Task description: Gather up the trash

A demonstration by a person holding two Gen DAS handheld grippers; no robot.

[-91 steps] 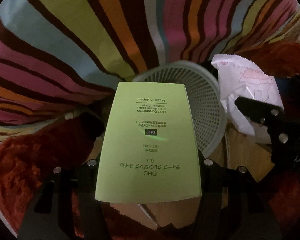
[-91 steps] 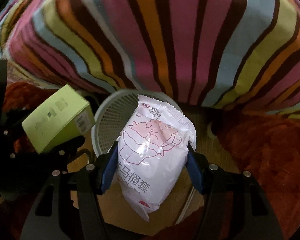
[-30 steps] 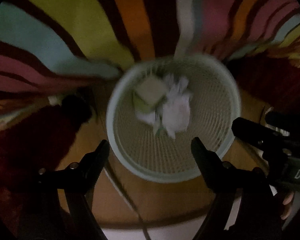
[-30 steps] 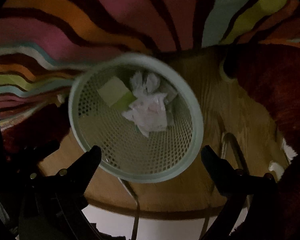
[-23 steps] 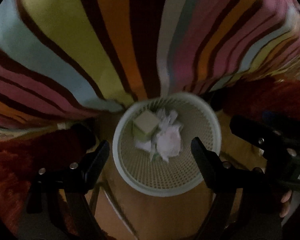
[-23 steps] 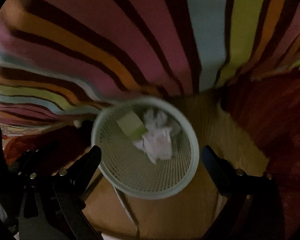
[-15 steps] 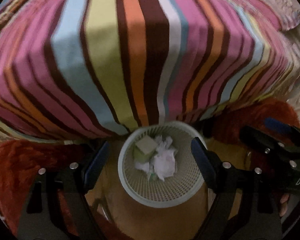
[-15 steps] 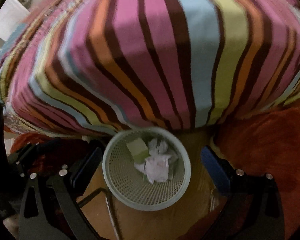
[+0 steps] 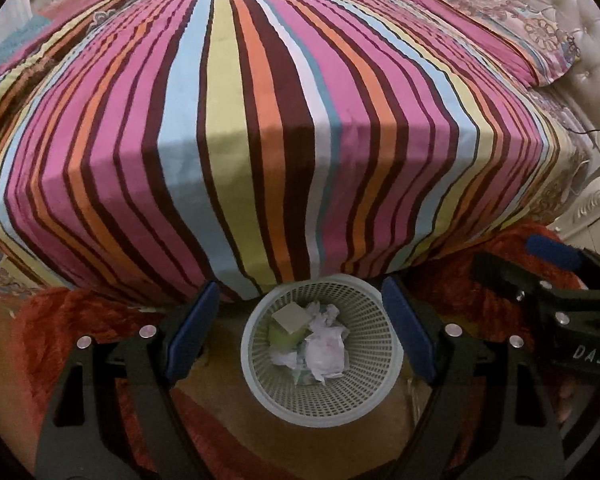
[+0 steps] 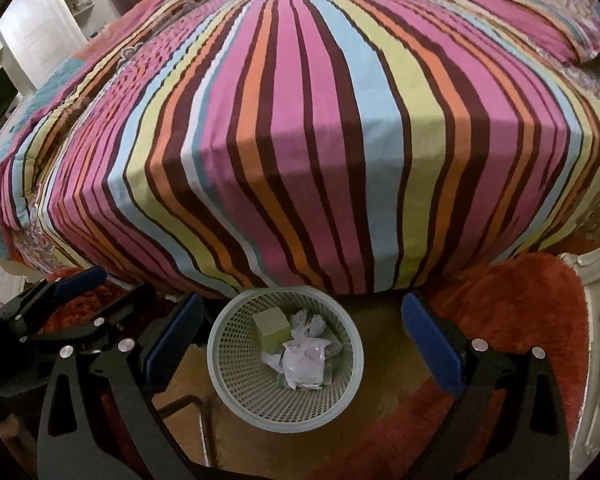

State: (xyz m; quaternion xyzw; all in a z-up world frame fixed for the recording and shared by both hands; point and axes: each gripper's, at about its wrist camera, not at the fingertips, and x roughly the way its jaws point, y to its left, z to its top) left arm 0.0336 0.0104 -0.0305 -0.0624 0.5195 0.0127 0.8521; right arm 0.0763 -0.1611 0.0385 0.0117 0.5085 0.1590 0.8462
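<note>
Nearest the lens in the left wrist view, the left hand-held gripper (image 9: 300, 332), black with blue pads, stands with its jaws spread wide and nothing between them; in the right wrist view the right hand-held gripper (image 10: 300, 340) likewise stands wide apart and empty; each gripper appears at the edge of the other's view, the right one at the right margin and the left one at the left margin; both point steeply down over the pale green perforated plastic waste basket (image 9: 374, 392), which stands upright on the wooden floor (image 9: 228, 396); inside the basket lie the light green cardboard box (image 9: 288, 320), tilted against the far-left wall, and, touching it on the right, the white crumpled plastic wrapper with pink print (image 9: 326, 354), with further crumpled white scraps around them; a red-orange shaggy rug (image 10: 512, 320) lies on the floor to either side of the basket; just behind the basket rises the edge of the bed, draped in a bedspread striped in pink, brown, orange, pale blue and yellow-green (image 9: 260, 120); farther right stands a cream tufted headboard (image 9: 580, 40); a patterned pillow (image 9: 512, 32) lies at the bed's far right corner.
</note>
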